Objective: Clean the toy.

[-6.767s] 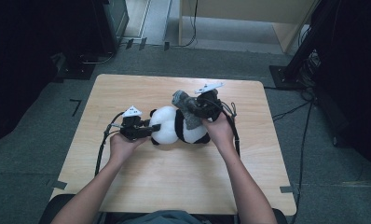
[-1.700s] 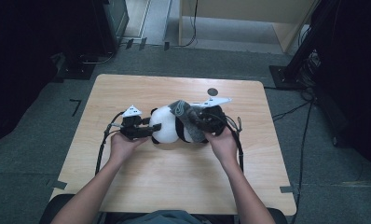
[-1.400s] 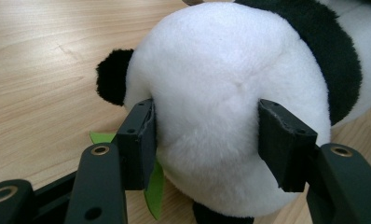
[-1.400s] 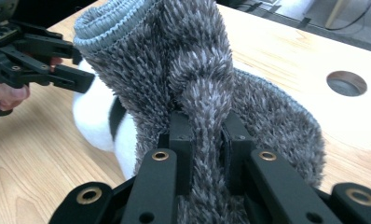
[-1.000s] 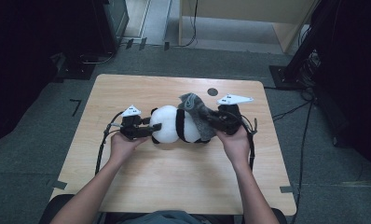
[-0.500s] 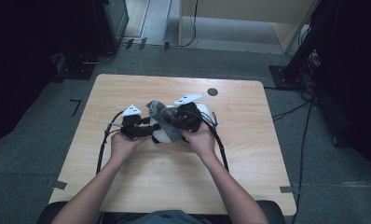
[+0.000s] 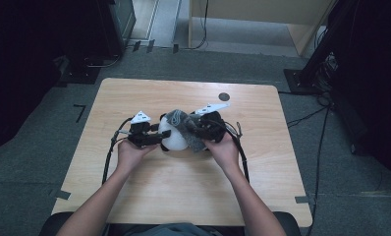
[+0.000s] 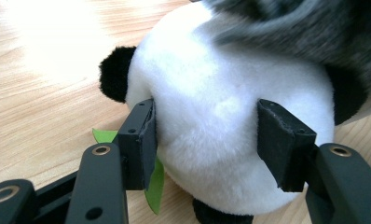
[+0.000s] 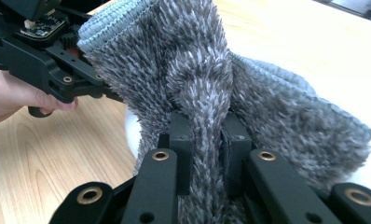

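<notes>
Fingers (image 8: 141,140) of the left gripper (image 7: 154,137) clamp the white body of a plush panda (image 8: 225,112) lying mid-worktop (image 7: 183,196). Right gripper (image 9: 210,140) fingers pinch a fold of grey fuzzy cloth (image 9: 197,74) draped over the toy. The left gripper view reveals a green leaf (image 8: 153,184) beneath the panda.

Dim overhead view, dark surroundings, tabletop glare, blurred close-ups

Surface: light wooden table (image 7: 149,196) | Resting on it: black-and-white panda plush (image 7: 173,140), near centre | Fixed mark: small dark round spot (image 7: 224,97) near far edge | Beneath table: grey floor (image 7: 31,162)
</notes>
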`<state>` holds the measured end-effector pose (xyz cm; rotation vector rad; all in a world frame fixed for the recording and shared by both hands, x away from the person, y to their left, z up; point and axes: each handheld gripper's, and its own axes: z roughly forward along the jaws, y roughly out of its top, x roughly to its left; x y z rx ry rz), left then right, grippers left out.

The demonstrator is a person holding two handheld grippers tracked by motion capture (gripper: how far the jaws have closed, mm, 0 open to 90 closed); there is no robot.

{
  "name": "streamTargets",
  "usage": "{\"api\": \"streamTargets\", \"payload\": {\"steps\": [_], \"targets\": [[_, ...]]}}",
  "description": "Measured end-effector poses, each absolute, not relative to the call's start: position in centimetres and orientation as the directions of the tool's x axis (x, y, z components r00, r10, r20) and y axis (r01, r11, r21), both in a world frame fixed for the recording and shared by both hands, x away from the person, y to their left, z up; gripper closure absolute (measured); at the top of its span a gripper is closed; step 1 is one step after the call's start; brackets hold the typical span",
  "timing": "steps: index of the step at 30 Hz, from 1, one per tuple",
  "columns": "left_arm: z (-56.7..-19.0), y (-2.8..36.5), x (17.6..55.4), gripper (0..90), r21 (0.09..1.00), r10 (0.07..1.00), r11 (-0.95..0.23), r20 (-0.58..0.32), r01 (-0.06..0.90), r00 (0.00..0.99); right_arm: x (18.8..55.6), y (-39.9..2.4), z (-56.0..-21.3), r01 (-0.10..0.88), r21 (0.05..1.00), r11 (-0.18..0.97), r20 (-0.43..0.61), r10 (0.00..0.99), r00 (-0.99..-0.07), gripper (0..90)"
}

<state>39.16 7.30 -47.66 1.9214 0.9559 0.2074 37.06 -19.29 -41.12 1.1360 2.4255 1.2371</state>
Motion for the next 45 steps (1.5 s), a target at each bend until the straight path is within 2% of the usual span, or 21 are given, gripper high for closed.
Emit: {"api": "streamTargets", "payload": {"steps": [2, 10, 18, 24, 34, 42, 45], "targets": [[-47.7, 7.4, 39.2, 42.8, 0.808, 0.692, -0.242, -0.245, 0.538, 0.679, 36.8, -20.1, -40.6, 0.540, 0.761, 0.360, 0.143, 0.719, -0.680, 79.6], [-47.7, 7.4, 39.3, 42.7, 0.805, 0.690, -0.236, -0.256, 0.545, 0.677, 36.2, -24.3, -39.3, 0.567, 0.771, 0.289, 0.171, 0.765, -0.622, 79.7], [-47.8, 7.8, 39.2, 41.6, 0.812, 0.667, -0.228, -0.272, 0.538, 0.694, 35.8, -28.2, -37.0, 0.520, 0.831, 0.197, 0.151, 0.821, -0.551, 79.5], [-47.8, 7.9, 39.2, 41.2, 0.809, 0.660, -0.235, -0.273, 0.538, 0.700, 36.8, -29.0, -38.5, 0.549, 0.824, 0.141, 0.214, 0.819, -0.532, 79.4], [-47.7, 7.5, 39.4, 41.5, 0.811, 0.674, -0.237, -0.259, 0.534, 0.692, 37.7, -28.0, -42.2, 0.556, 0.813, 0.174, 0.158, 0.853, -0.497, 78.7], [-47.6, 7.6, 39.8, 41.6, 0.803, 0.658, -0.234, -0.284, 0.548, 0.697, 37.6, -28.8, -44.1, 0.584, 0.807, 0.090, 0.238, 0.855, -0.461, 79.4], [-47.6, 7.6, 40.0, 41.4, 0.799, 0.657, -0.233, -0.291, 0.554, 0.696, 37.7, -29.1, -44.6, 0.603, 0.793, 0.083, 0.240, 0.868, -0.435, 80.0]]}}
